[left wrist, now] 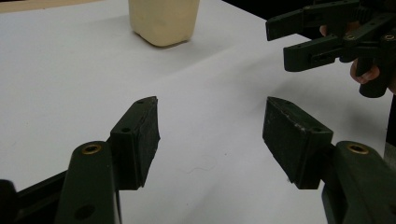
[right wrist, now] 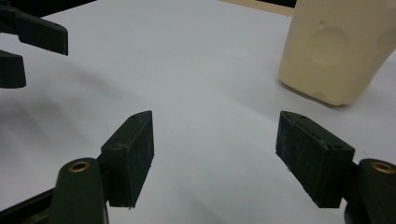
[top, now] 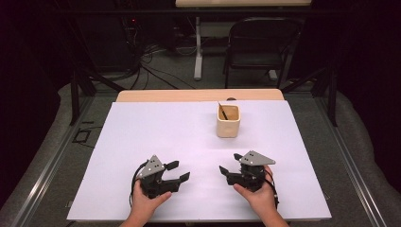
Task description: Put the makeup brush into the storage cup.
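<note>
A cream square cup point(top: 228, 121) stands on the white table cover point(top: 156, 132), right of centre, with a thin dark stick point(top: 222, 110) leaning inside it. My left gripper point(top: 181, 170) is held low at the near left, open, nothing between its jaws. My right gripper point(top: 229, 163) sits opposite at the near right, also open and empty, its tips facing the left one. In the left gripper view the cup point(left wrist: 163, 21) is far ahead and the right gripper point(left wrist: 280, 39) is at upper right. In the right gripper view the cup point(right wrist: 334, 51) is close at upper right.
The white cover lies over a wooden table point(top: 198, 95) whose far edge shows. Behind the table stand a black chair point(top: 257, 45) and a white table leg point(top: 198, 47), with cables on the grey floor. A hand point(top: 146, 201) holds each gripper at the near edge.
</note>
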{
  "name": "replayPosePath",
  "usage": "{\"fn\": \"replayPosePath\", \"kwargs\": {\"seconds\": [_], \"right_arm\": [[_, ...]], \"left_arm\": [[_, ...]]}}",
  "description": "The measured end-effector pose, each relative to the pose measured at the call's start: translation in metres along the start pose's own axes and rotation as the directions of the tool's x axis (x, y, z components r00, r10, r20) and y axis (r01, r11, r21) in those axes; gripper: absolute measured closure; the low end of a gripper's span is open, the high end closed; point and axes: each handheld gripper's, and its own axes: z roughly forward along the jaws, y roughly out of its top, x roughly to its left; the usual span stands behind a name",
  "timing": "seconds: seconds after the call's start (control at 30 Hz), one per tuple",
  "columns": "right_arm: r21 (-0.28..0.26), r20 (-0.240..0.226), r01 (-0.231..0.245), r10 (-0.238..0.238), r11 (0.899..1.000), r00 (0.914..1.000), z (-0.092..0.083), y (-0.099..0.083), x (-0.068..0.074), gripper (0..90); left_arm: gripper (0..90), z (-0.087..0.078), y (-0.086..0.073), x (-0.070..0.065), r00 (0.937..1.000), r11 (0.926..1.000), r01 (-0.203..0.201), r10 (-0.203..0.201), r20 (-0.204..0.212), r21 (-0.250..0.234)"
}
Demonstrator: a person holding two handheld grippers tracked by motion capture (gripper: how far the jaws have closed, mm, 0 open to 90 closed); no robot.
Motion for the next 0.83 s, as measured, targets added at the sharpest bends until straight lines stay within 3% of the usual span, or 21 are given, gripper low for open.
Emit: {"fn": "replayPosePath", "kwargs": {"seconds": [0.33, 0.83], "right_arm": [[0.009, 0.006, 0.031, -0.031, 0.999, 0.9995, 0.0028, -0.0027, 0.0018, 27.5], [0.021, -0.002, 0.034, -0.034, 0.999, 0.9994, 0.0046, -0.0043, 0.0031, 27.5]], "left_arm": [[36.4, 0.0008, -0.0005, -0.0001, 1.0, 1.0, -0.002, 0.002, 0.0, 0.003], [36.4, 0.001, -0.0003, 0.001, 1.0, 1.0, -0.001, 0.001, 0.0, 0.007]]}}
